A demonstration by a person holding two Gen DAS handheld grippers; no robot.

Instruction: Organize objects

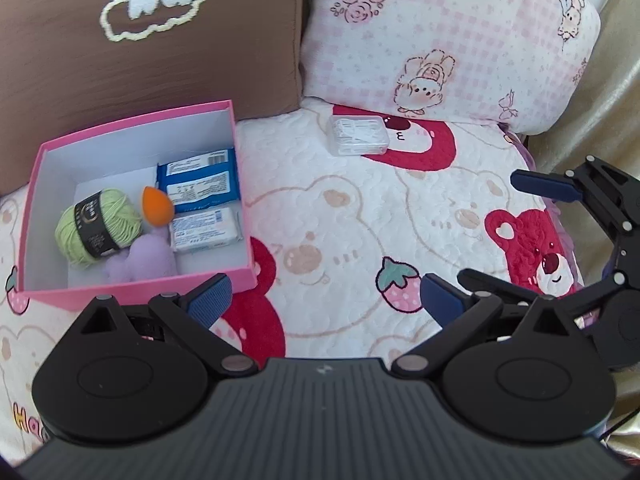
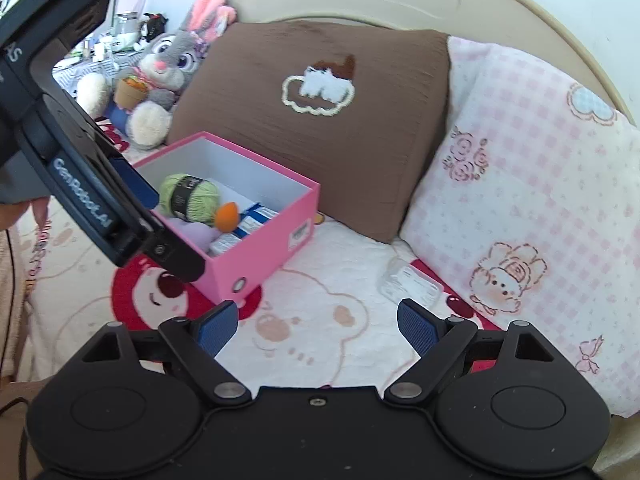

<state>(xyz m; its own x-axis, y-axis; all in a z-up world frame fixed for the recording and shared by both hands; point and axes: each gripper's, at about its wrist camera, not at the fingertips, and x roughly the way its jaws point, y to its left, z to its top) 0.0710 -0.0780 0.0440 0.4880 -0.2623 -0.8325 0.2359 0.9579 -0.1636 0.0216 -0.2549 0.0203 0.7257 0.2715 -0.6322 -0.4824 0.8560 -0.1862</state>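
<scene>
The clear case (image 2: 412, 284) lies alone on the bedspread (image 1: 340, 208) at the pink pillow's (image 2: 520, 184) foot, long axis along that pillow, well apart from the pink box (image 2: 264, 240). The right gripper (image 2: 318, 330), released and empty, faces it with the case just ahead and rightward, so it looks nearer. The left gripper (image 1: 324, 300) is spread wide, holding nothing, beside the box.

One pink box (image 1: 136, 282) sits ahead and left of the left gripper (image 1: 326, 300), open-topped. Inside it, counted:

- one ball of green yarn (image 1: 98, 226)
- one orange makeup sponge (image 1: 155, 205)
- one lilac plush piece (image 1: 140, 262)
- one blue packet (image 1: 198, 178)
- one white packet (image 1: 206, 230)

That makes five things in the box.

One clear plastic case (image 1: 358, 135) lies alone on the bedspread, ahead and right of the right gripper (image 2: 318, 326).

Two pillows stand beyond both grippers: one brown (image 1: 160, 52), one pink-checked (image 1: 448, 40).

One rabbit plush toy (image 2: 160, 80) sits far ahead and left of the right gripper.

Two grippers in all.
</scene>
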